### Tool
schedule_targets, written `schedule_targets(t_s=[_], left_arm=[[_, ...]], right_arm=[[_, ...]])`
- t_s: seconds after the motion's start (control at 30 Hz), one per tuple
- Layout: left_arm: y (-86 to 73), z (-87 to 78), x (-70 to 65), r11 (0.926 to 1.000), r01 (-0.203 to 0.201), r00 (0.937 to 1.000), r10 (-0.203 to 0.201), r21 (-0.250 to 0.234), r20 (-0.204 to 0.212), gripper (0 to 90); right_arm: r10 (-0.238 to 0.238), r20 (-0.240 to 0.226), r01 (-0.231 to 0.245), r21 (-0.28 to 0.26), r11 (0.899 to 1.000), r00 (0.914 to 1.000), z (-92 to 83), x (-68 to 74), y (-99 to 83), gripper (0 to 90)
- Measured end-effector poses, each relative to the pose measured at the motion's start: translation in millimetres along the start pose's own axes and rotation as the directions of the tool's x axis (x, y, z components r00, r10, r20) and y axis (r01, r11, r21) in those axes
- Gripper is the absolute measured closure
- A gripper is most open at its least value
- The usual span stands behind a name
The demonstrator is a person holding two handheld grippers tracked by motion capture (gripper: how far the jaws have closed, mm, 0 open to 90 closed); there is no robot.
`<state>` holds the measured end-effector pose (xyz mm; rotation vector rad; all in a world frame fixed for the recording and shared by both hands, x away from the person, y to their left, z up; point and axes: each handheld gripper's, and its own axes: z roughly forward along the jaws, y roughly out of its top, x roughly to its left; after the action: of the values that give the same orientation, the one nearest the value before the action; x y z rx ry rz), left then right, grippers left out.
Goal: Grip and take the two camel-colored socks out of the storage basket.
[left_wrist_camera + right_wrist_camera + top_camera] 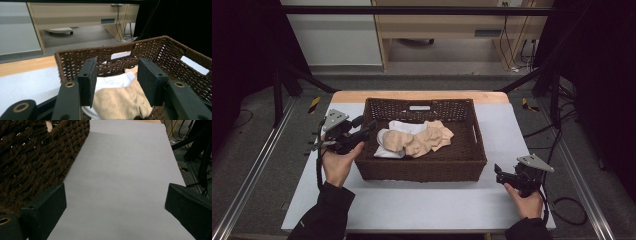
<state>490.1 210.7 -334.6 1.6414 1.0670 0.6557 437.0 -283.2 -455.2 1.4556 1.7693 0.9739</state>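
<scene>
A dark brown wicker basket [422, 172] stands in the middle of the table. Inside it lie a crumpled beige cloth [428, 138] and a white cloth [405, 127] partly under it. My left gripper [362, 131] hovers at the basket's left rim, pointing in over it. In the left gripper view, my left gripper [117, 65] is open. The beige cloth [117, 102] and white cloth [112, 81] lie beyond and below its pads, untouched. My right gripper [498, 170] rests low by the basket's front right corner. My right gripper [115, 195] stands open over bare table.
A pale grey mat [422, 205] covers the table, with a wooden strip [412, 95] along the far edge. The basket's woven wall [30, 157] lies just left of my right gripper. Metal rails, cables and a wooden cabinet [437, 25] stand beyond the table.
</scene>
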Motion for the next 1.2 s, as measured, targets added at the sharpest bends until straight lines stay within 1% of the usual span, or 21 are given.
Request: schedule_targets(t_s=[0.03,0.07,0.1,0.23,0.37,0.5,0.6,0.73,0.83,0.87,0.93,1.0,1.1,1.2], left_arm=[[1.6,3.4,-2.1,1.0000,-0.004,1.0000,0.004,0.001,0.001,49.7],[4.1,10.5,-5.8,0.9999,-0.014,0.9999,0.014,0.000,0.004,49.6],[4.1,10.5,-5.8,0.9999,-0.014,0.9999,0.014,0.000,0.004,49.7],[7.7,26.8,-12.4,0.9994,-0.031,0.9995,0.031,0.013,0.004,49.6],[7.8,39.5,-16.5,0.9989,-0.044,0.9990,0.044,0.018,0.010,49.7],[3.5,53.2,-18.3,0.9972,-0.057,0.9984,0.056,0.049,0.004,49.2],[0.0,63.4,-16.3,0.9953,-0.065,0.9978,0.066,0.072,-0.005,48.2],[-5.8,75.3,-10.8,0.9889,-0.087,0.9955,0.091,0.121,-0.026,47.1],[-10.3,82.2,-7.6,0.9824,-0.109,0.9931,0.114,0.152,-0.026,45.4],[-11.9,84.1,-7.1,0.9809,-0.113,0.9926,0.118,0.158,-0.027,45.4],[-16.0,88.2,-6.0,0.9808,-0.116,0.9922,0.122,0.156,-0.026,45.2],[-20.2,92.1,-5.7,0.9780,-0.119,0.9919,0.125,0.171,-0.022,45.1],[-26.5,99.3,-5.4,0.9672,-0.130,0.9902,0.138,0.218,-0.023,44.3],[-33.1,105.4,-4.6,0.9574,-0.124,0.9908,0.134,0.261,-0.020,43.9]], right_arm=[[0.000,0.001,0.000,-0.001,1.000,1.0000,0.0,0.1,0.1,4.0],[-0.002,0.001,0.002,-0.001,1.000,1.0000,0.1,0.1,0.1,4.0],[-0.002,0.001,0.002,-0.001,1.000,1.0000,0.1,0.1,0.1,4.0],[-0.001,0.004,0.001,-0.001,1.000,1.0000,-0.4,-0.6,0.6,4.0],[-0.003,0.005,0.003,-0.002,1.000,1.0000,-0.9,-0.6,0.9,4.0],[-0.004,0.005,0.004,-0.001,1.000,1.0000,-0.9,-0.2,1.2,3.9],[-0.004,0.005,0.004,-0.002,1.000,1.0000,-0.8,-0.2,1.3,3.9],[-0.008,0.006,0.008,0.001,1.000,1.0000,-0.5,-0.1,1.2,3.9],[-0.010,0.007,0.010,0.003,1.000,0.9999,0.1,0.2,1.2,4.0],[-0.010,0.007,0.010,0.003,1.000,0.9999,0.1,0.2,1.2,4.0],[-0.010,0.008,0.010,0.007,1.000,0.9999,0.3,0.4,1.2,3.9],[-0.013,0.008,0.013,0.005,1.000,0.9999,0.4,0.4,1.2,4.0],[-0.013,0.007,0.013,0.008,1.000,0.9999,0.6,0.5,1.1,4.0],[-0.016,0.008,0.016,0.009,1.000,0.9998,1.0,0.7,1.0,4.0]])
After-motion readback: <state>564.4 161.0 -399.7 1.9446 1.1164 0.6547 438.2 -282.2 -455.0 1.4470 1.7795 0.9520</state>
